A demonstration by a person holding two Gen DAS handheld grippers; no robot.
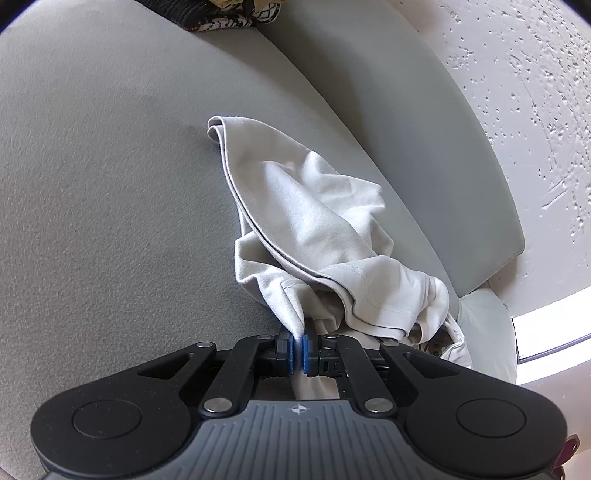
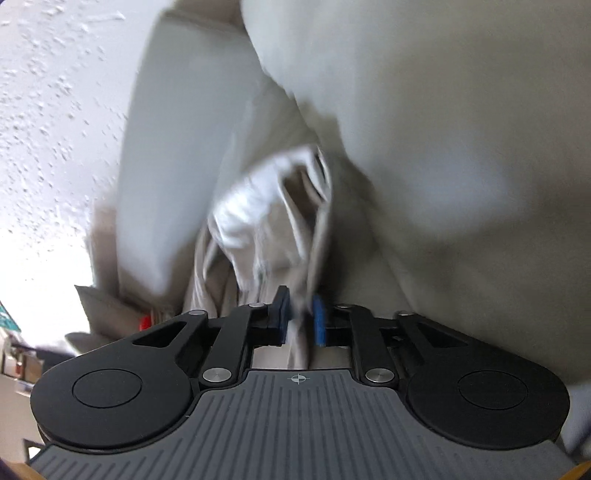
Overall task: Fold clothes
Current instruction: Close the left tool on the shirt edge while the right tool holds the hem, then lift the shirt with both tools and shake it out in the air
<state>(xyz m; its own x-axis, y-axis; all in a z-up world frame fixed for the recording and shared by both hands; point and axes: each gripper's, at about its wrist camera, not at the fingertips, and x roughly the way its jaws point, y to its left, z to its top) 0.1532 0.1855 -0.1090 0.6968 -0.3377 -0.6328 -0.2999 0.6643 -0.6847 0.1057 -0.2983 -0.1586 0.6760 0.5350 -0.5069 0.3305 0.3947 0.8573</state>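
A light beige garment (image 1: 314, 221) lies crumpled on a grey couch seat (image 1: 110, 184), with a folded hem edge running toward the far corner. My left gripper (image 1: 298, 347) is shut on a fold of the garment at its near edge. In the right wrist view, which is blurred by motion, the same garment (image 2: 266, 221) hangs bunched in front of my right gripper (image 2: 301, 317). Its blue pads (image 2: 318, 321) stand slightly apart with a strip of the cloth pinched between them.
The couch back cushion (image 1: 406, 147) runs behind the garment, below a textured white wall (image 1: 517, 92). A dark patterned cloth (image 1: 229, 14) lies at the far end of the seat. A white pillow (image 1: 484, 325) sits at the right end. Room clutter (image 2: 22, 354) shows at far left.
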